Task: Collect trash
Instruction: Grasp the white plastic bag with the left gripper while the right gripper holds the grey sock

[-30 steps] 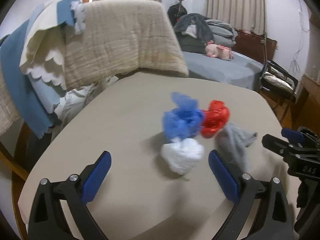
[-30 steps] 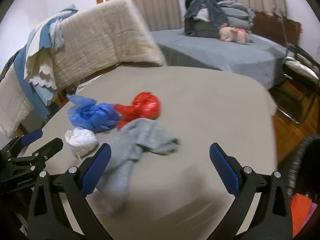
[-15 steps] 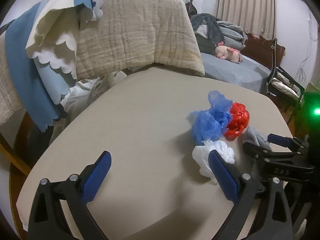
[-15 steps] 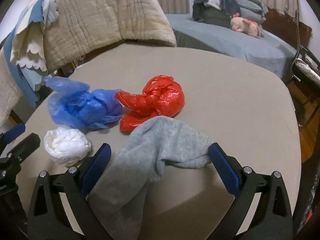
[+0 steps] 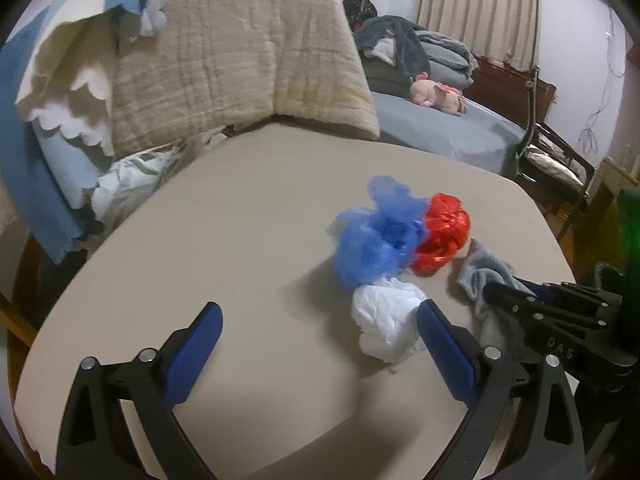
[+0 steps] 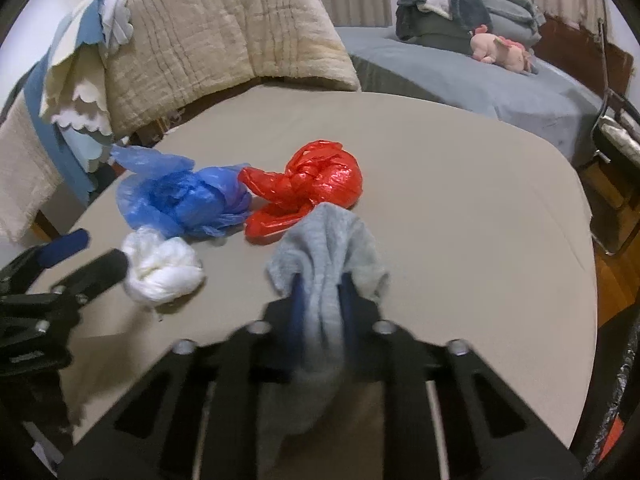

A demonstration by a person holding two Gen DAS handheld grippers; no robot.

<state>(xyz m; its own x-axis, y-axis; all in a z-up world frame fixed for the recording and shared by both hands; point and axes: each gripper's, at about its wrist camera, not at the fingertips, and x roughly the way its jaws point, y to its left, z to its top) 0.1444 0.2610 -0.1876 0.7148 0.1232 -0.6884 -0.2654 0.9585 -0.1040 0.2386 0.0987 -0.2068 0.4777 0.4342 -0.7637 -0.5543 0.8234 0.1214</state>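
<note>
On the beige table [image 6: 460, 184] lie a crumpled blue bag [image 6: 180, 200], a red bag [image 6: 316, 184], a white wad [image 6: 160, 266] and a grey sock [image 6: 332, 248]. My right gripper [image 6: 320, 300] is closing, and its blue pads pinch the sock's middle; the cloth bunches up between them. In the left wrist view the same blue bag [image 5: 376, 236], red bag [image 5: 440, 232], white wad [image 5: 388, 320] and sock [image 5: 480, 276] show. My left gripper [image 5: 318, 332] stands open above bare table, its right finger just beside the white wad, nothing between its pads.
A cream quilt [image 5: 240, 60] and a blue-and-white blanket [image 5: 48, 120] hang over a chair at the table's far left. Beyond the table is a bed [image 6: 480, 80] with clothes and a pink plush toy [image 6: 500, 50]. A dark bin edge [image 6: 624, 380] shows at the right.
The right gripper's jaws have come together on the grey sock, which now bunches upward. Both grippers have dropped slightly toward the table; the left one has shifted a little.
</note>
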